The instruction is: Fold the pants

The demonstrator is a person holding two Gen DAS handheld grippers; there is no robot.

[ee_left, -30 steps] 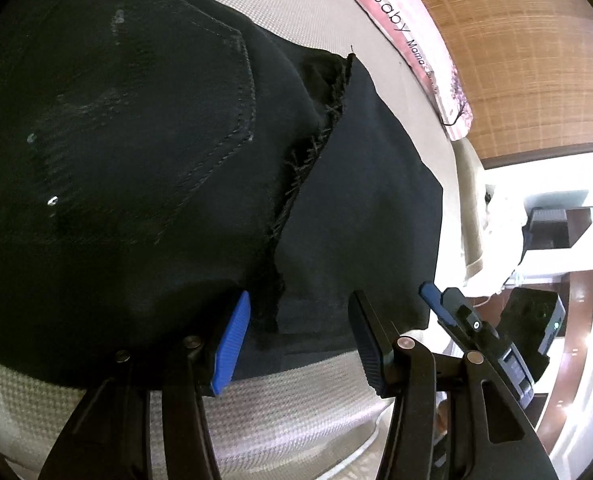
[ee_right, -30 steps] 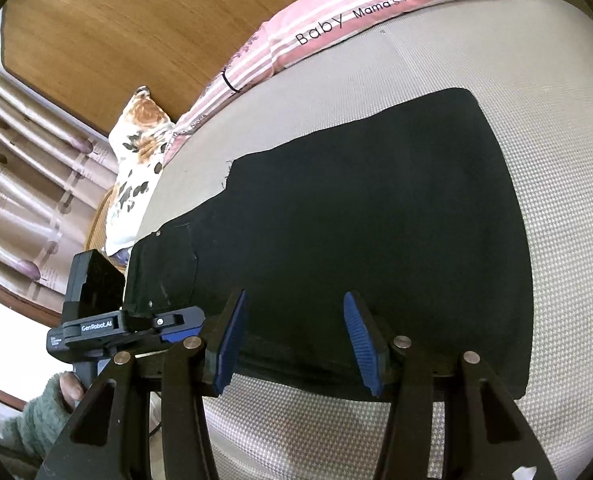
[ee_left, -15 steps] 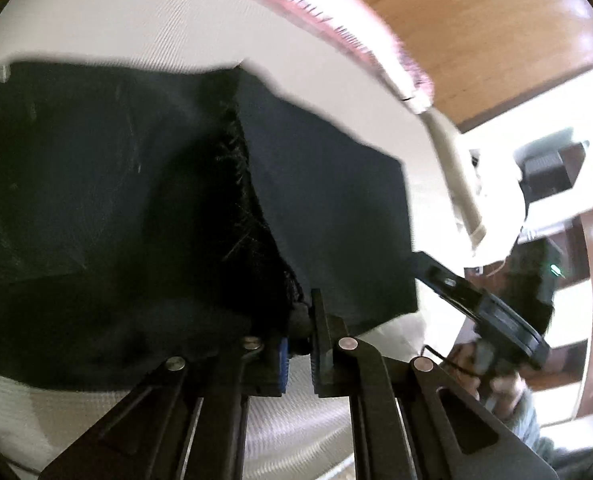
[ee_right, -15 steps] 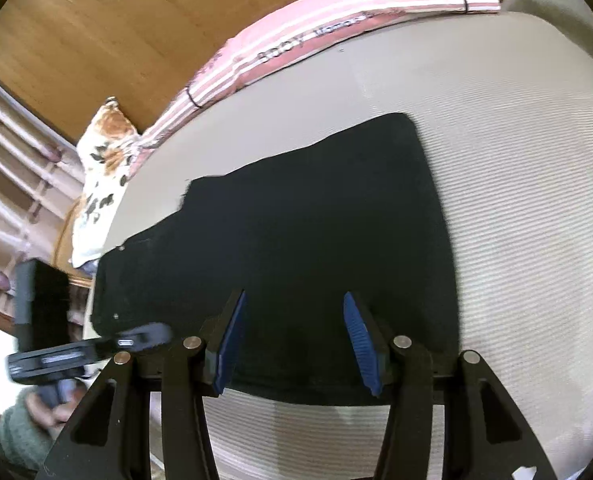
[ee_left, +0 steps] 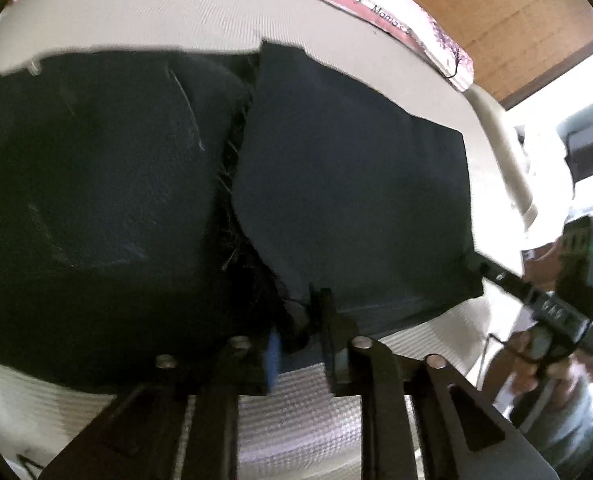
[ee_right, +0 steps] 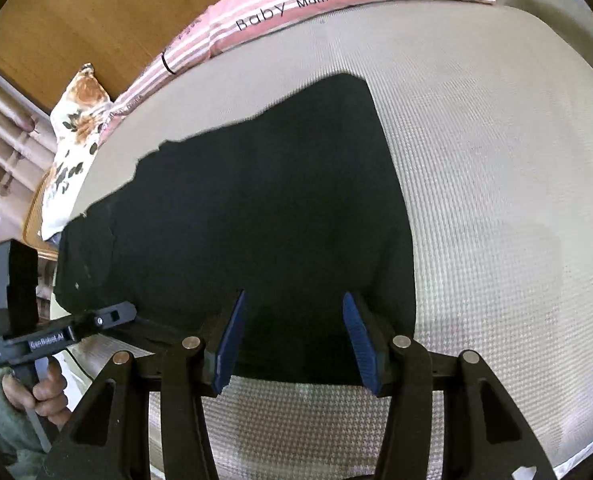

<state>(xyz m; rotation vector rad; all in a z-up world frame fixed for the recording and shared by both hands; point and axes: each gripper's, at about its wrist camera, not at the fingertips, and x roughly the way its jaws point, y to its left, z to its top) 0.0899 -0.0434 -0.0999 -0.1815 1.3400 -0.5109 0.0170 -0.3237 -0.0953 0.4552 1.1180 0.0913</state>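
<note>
Two tools work over black pants spread flat on a beige bed, a pink striped pillow along its far edge. The left tool, its jaws just easing apart, pinches a bunch of fabric at the pants' near hem. The right tool hovers half-open over the near hem, gripping nothing.

bare mattress right of pants

One pants (black), two claws, two pillows
</note>
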